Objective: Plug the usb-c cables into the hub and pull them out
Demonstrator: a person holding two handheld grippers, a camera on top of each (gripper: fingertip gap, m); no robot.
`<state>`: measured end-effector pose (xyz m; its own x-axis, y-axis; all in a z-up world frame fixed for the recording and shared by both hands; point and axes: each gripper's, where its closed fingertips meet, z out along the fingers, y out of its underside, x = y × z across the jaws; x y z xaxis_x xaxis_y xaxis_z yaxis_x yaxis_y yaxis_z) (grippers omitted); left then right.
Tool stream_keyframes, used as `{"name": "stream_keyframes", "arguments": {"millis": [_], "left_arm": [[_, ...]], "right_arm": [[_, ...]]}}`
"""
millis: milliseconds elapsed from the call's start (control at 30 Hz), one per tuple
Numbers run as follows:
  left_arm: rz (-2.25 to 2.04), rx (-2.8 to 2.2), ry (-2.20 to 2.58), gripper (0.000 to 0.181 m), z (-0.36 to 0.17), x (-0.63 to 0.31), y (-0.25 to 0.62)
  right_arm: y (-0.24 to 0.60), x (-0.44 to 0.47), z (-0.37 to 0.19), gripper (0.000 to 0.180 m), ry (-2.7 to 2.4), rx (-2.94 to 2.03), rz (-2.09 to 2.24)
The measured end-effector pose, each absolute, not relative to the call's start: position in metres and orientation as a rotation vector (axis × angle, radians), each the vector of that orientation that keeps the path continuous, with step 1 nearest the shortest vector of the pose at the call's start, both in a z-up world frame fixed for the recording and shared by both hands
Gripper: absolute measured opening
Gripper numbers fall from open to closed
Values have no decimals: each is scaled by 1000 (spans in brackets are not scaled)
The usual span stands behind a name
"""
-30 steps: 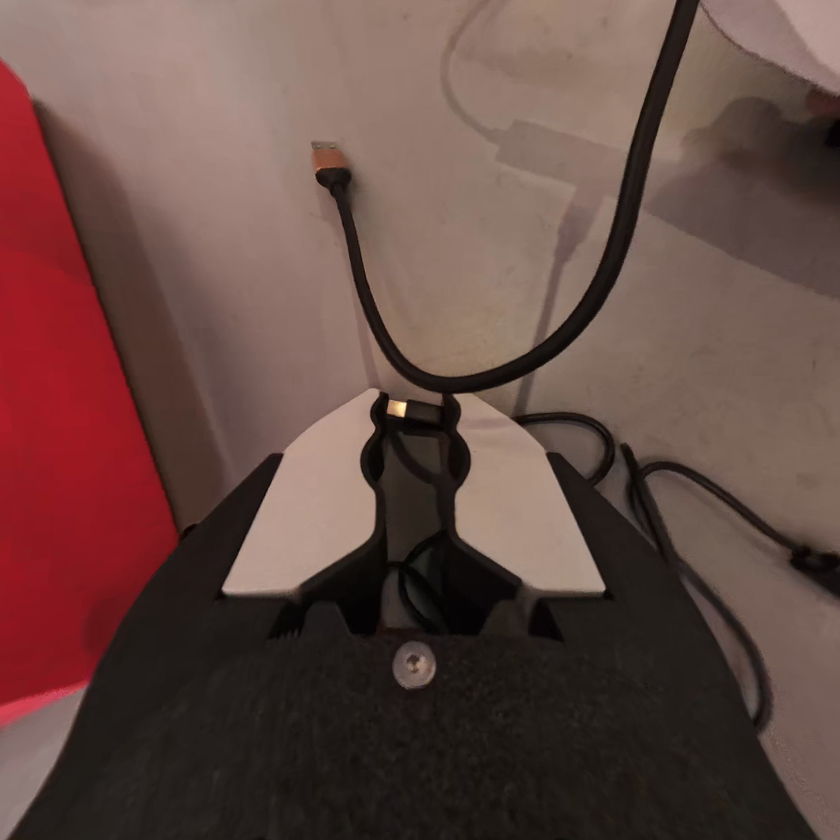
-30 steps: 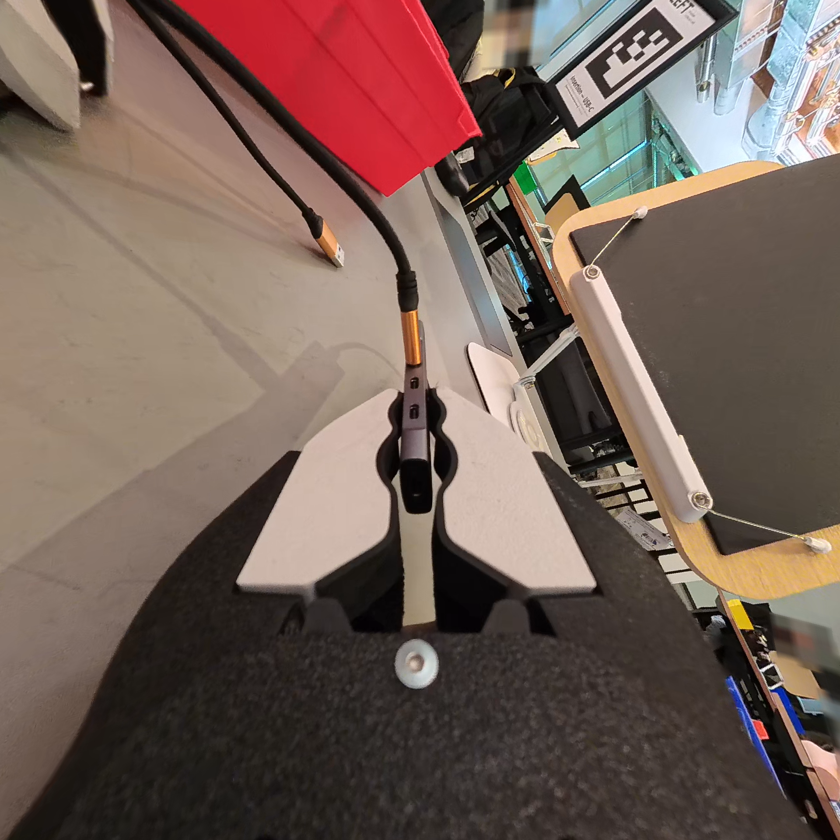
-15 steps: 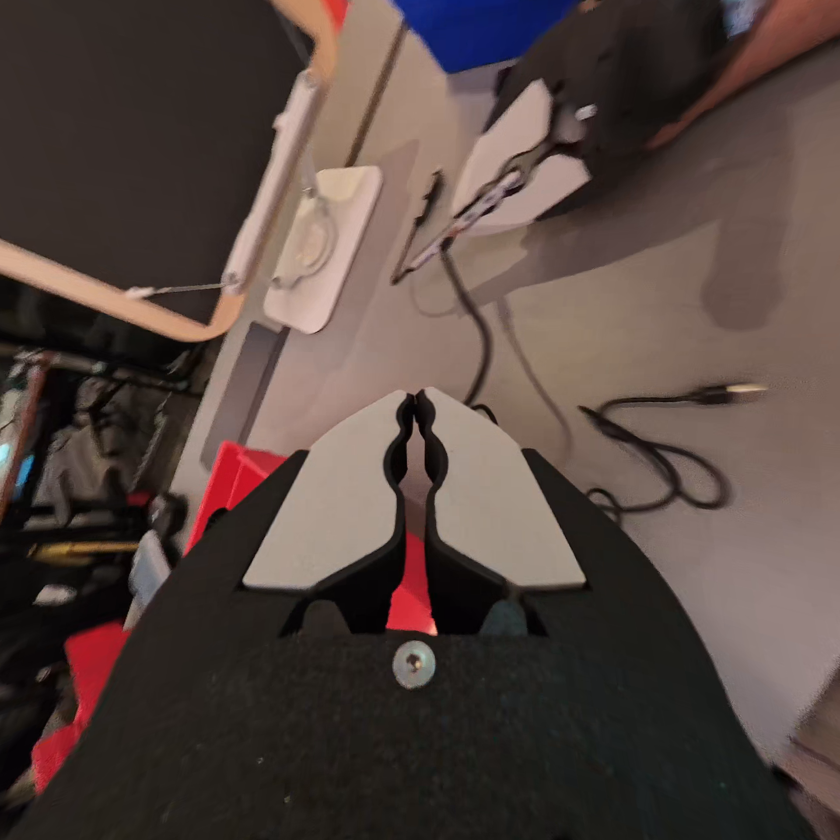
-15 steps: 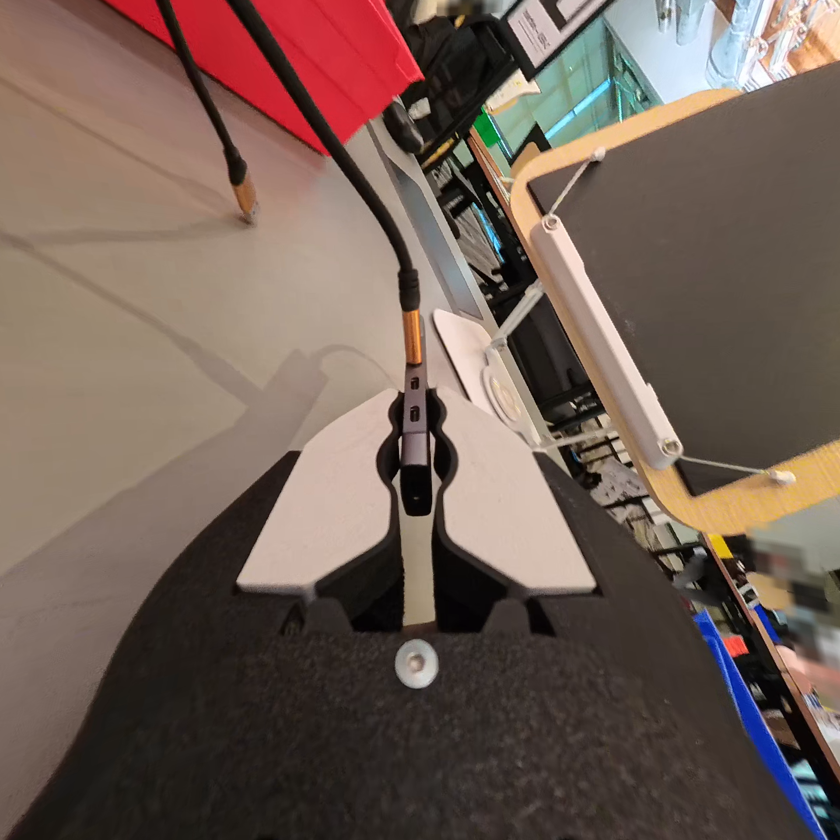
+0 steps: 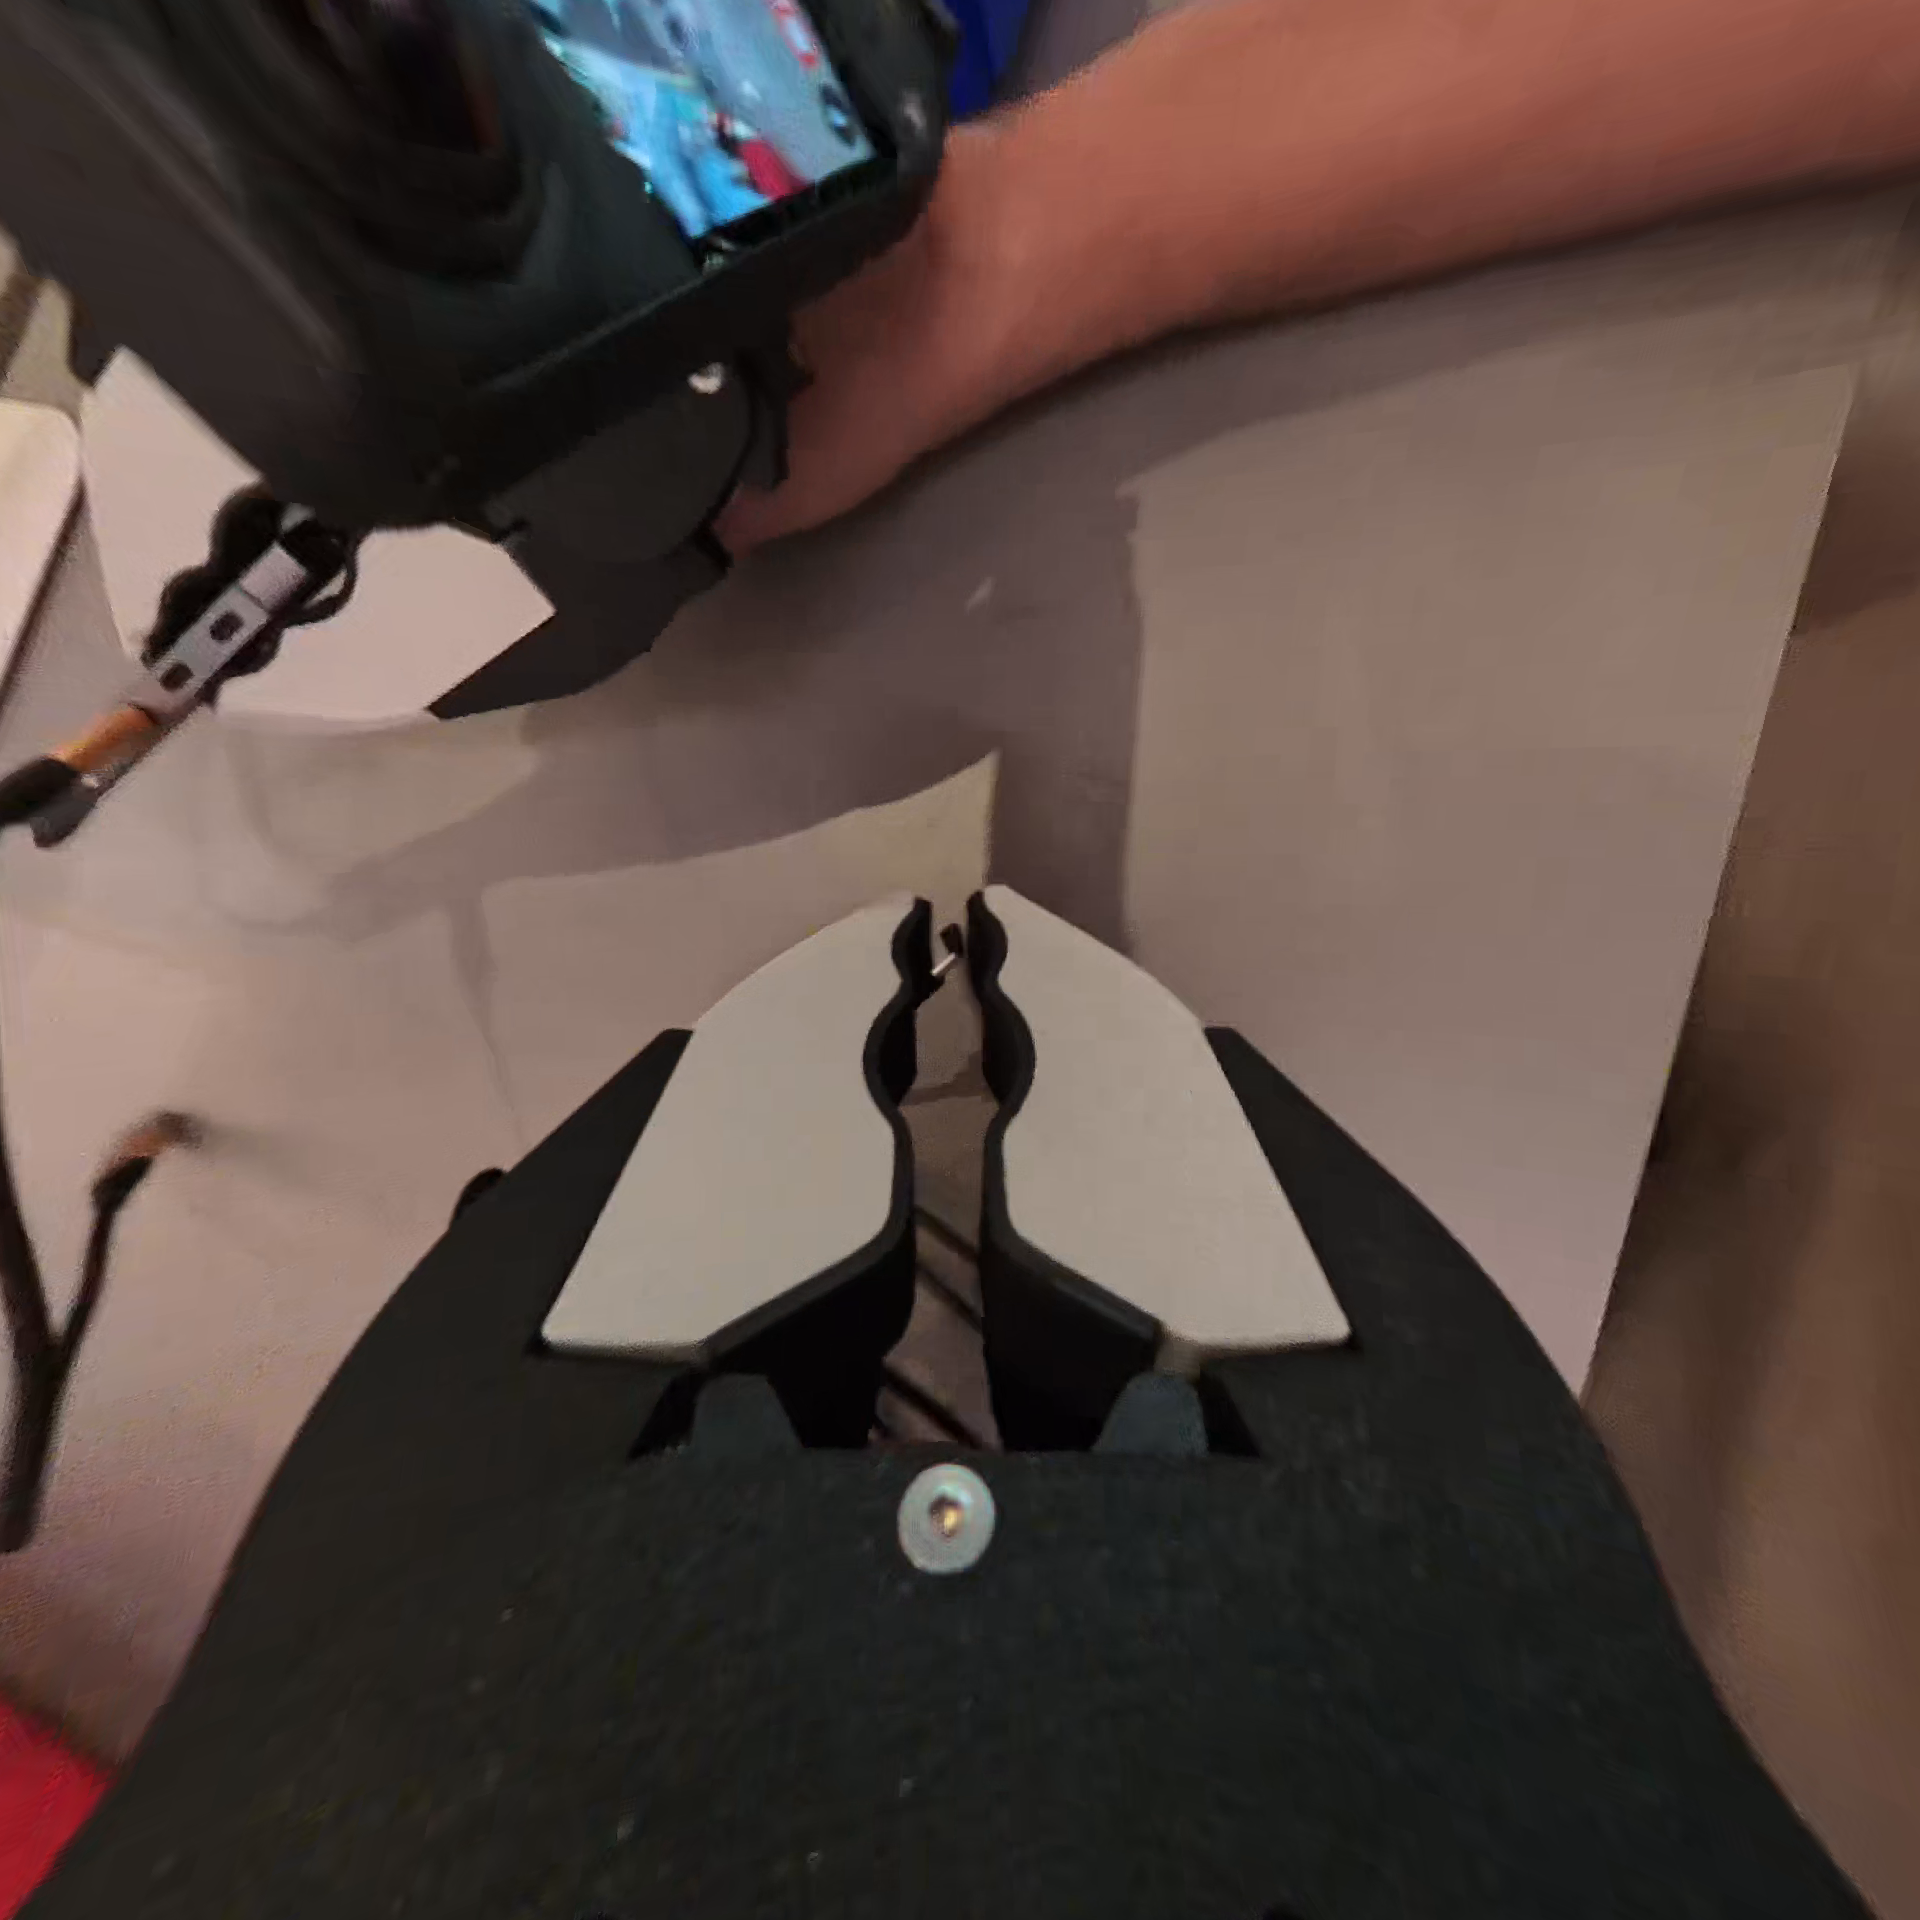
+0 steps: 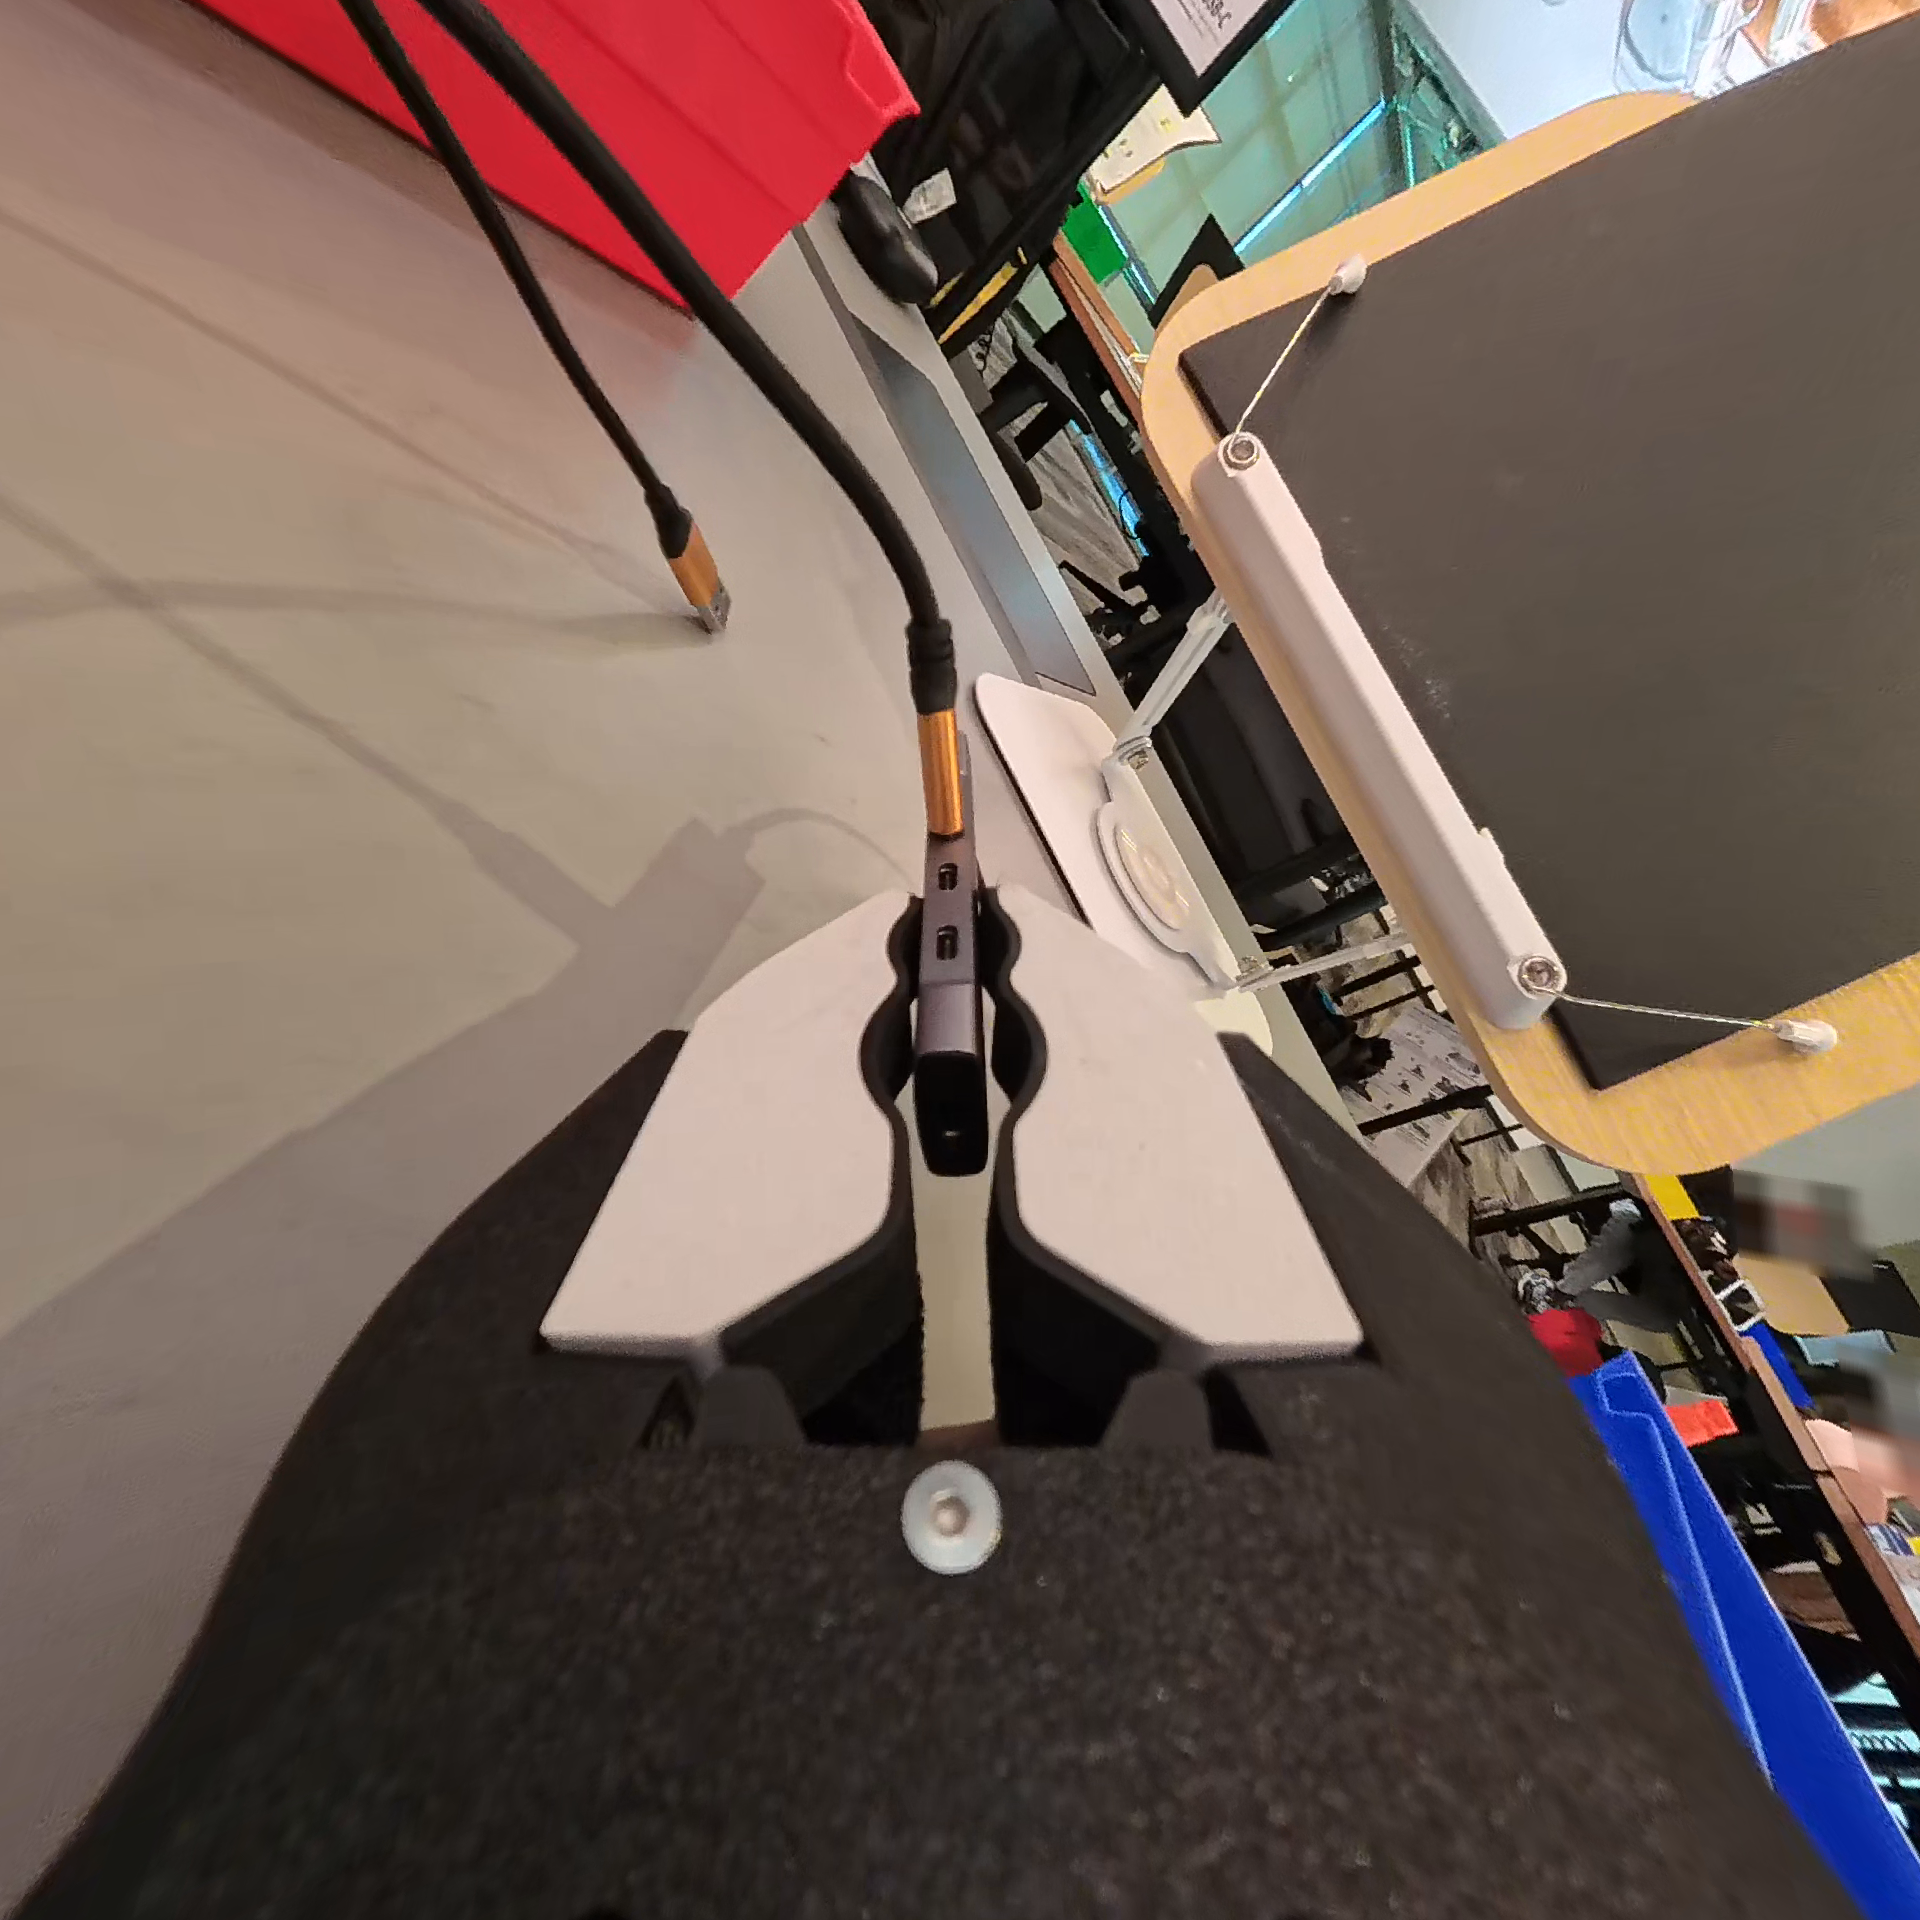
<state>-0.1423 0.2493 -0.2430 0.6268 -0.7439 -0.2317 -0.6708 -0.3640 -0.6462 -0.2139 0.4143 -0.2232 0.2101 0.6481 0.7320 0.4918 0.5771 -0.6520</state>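
Note:
My right gripper (image 6: pixel 948 914) is shut on a small grey hub (image 6: pixel 948 1018), held edge-on just above the grey table. A black cable with a gold-collared plug (image 6: pixel 942 769) sits in the hub's far end. A second black cable lies on the table with its gold plug (image 6: pixel 698 577) free. My left gripper (image 5: pixel 943 914) is low over the table, its jaws almost together with a narrow slit. A small silver plug tip (image 5: pixel 943 951) shows in that slit, with thin black cable strands (image 5: pixel 930 1299) below. The left wrist view also shows the right gripper (image 5: pixel 223 623) with the hub.
A person's hand and forearm (image 5: pixel 1143 260) hold the right gripper. A red bin (image 6: pixel 644 135) stands at the table's far side. A black board with a wooden rim (image 6: pixel 1662 623) on a white base (image 6: pixel 1049 748) is to the right. A blue bin (image 6: pixel 1714 1558) is beyond the edge. Across from one pair of fingers to the other is roughly 20 cm.
My left gripper let go of the cable plug it held a second ago, closed, swung round and came down low facing the right gripper. The right gripper kept hold of the hub.

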Motion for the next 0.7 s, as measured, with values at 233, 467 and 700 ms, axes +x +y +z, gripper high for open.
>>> {"name": "stream_keyframes", "arguments": {"millis": [233, 467, 700], "left_arm": [[-211, -2010, 991, 29, -237, -145, 232], [-346, -1976, 1109, 31, -202, -148, 198], [-280, -1952, 1459, 35, -162, -180, 210]], "right_arm": [[414, -215, -225, 9, -1443, -1044, 151], [413, -216, -226, 9, -1454, -1040, 155], [410, -218, -227, 9, -1470, -1030, 168]]}}
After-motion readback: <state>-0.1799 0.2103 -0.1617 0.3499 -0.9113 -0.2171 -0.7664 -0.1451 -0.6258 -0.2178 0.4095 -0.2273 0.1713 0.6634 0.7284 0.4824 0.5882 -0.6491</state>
